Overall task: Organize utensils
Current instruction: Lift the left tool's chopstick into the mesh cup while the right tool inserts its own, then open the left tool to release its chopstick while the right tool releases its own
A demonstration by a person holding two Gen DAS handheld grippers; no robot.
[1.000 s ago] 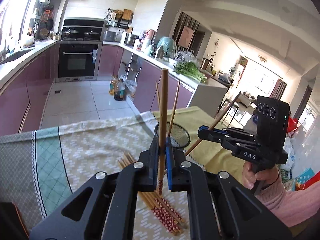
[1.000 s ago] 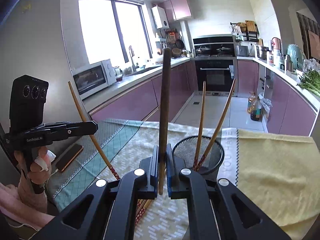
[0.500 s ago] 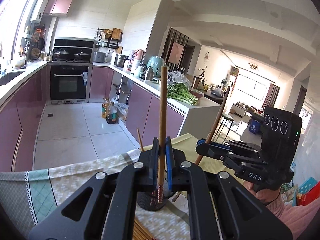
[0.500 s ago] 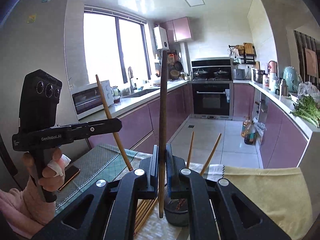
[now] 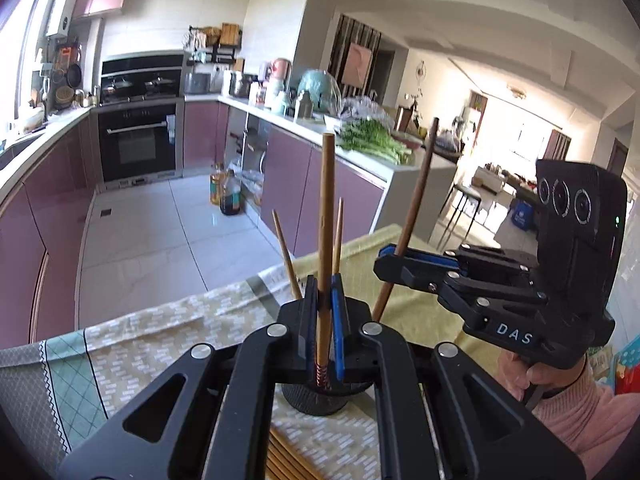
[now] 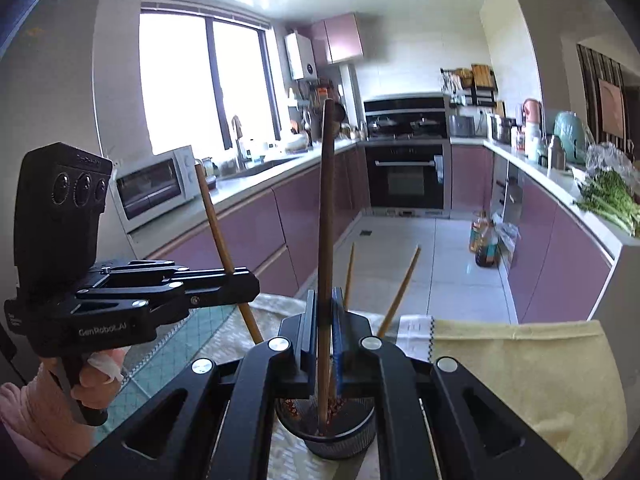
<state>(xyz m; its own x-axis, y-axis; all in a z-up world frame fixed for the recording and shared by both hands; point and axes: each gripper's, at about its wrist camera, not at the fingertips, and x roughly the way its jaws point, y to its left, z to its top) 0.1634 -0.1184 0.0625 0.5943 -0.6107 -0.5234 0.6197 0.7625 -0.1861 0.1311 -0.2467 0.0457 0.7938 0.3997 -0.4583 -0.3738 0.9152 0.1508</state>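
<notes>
Left gripper [image 5: 323, 308] and right gripper [image 6: 325, 312] each clamp one chopstick [image 5: 326, 216] upright. Both have moved over the black holder [image 6: 340, 436], patterned tips down.

Left gripper [image 5: 325, 312] clamped on a chopstick [image 5: 326, 216], held upright, patterned tip just above the black mesh cup [image 5: 316, 400]. Two more chopsticks [image 5: 285, 252] already stand in the cup, leaning apart. Right gripper [image 5: 386, 258] sits to the right and slightly farther off, closed on a darker chopstick [image 5: 416, 204], tilted, lower end near the cup rim. Loose chopsticks [image 5: 286, 460] lie on the tablecloth [image 5: 160, 340] at its near edge. Cup is roughly mid-table.
</notes>
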